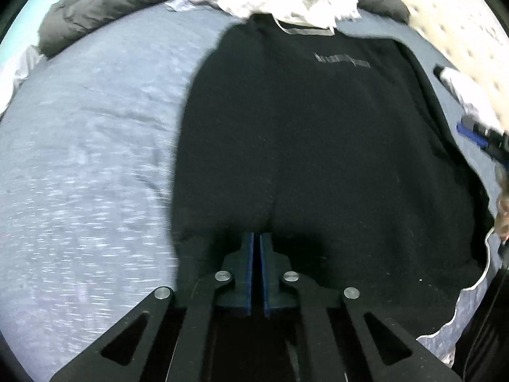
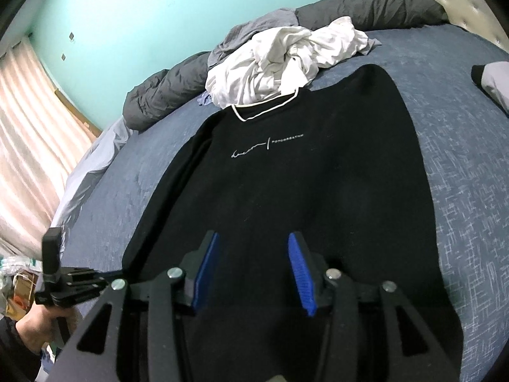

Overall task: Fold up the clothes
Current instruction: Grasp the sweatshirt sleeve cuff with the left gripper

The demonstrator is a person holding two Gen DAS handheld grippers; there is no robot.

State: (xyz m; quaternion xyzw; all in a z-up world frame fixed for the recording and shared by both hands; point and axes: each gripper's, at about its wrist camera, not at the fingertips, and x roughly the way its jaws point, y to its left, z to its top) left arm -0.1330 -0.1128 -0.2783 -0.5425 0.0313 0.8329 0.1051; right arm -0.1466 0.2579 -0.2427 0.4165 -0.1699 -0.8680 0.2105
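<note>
A black sweater with a white-trimmed collar and a small white chest logo lies flat, front up, on the blue bedspread; it also fills the left wrist view. My left gripper is shut at the sweater's near hem; whether it pinches the cloth I cannot tell. It also shows at the sweater's lower left edge in the right wrist view. My right gripper is open and empty, hovering over the sweater's lower part. It also shows at the far right of the left wrist view.
A crumpled white garment lies just beyond the collar, with grey bedding bunched behind it. A grey and black item lies at the right. Curtains hang to the left of the bed.
</note>
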